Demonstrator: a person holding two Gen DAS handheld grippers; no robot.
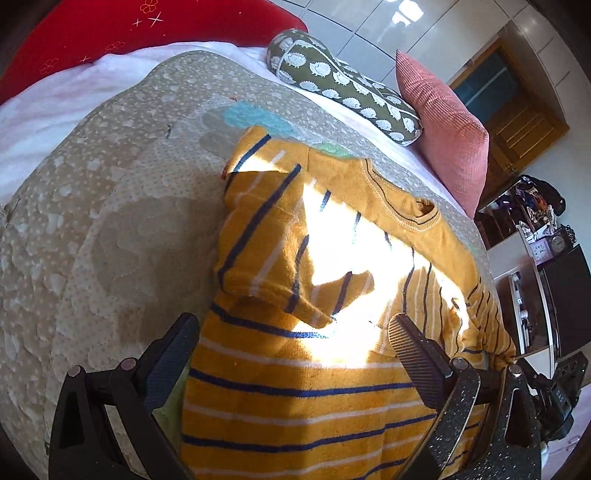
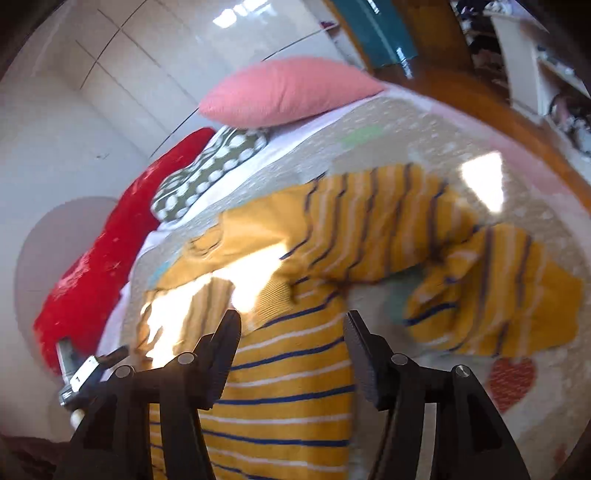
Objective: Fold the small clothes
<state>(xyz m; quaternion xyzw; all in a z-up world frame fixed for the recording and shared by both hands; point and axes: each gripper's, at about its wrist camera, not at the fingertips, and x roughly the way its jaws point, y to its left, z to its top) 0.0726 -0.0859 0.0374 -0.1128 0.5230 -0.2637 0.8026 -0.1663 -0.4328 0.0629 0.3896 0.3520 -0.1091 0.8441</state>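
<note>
A small mustard-yellow sweater [image 1: 295,387] with navy and white stripes lies on the beige quilt [image 1: 110,240], collar toward the pillows. One sleeve is folded across its chest [image 1: 266,236]. My left gripper [image 1: 295,325] is open just above the sweater's lower body, jaws wide apart, holding nothing. In the right wrist view the sweater [image 2: 288,387] lies below my right gripper [image 2: 291,325], which is open and empty. The other sleeve [image 2: 491,295] stretches out crumpled to the right. Bright sunlight washes out the chest area.
A pink cushion [image 1: 443,129], a green patterned bolster [image 1: 343,85] and a red blanket [image 1: 110,33] lie at the head of the bed. A wooden door [image 1: 517,122] and cluttered shelves [image 1: 532,210] stand beyond the bed's right edge.
</note>
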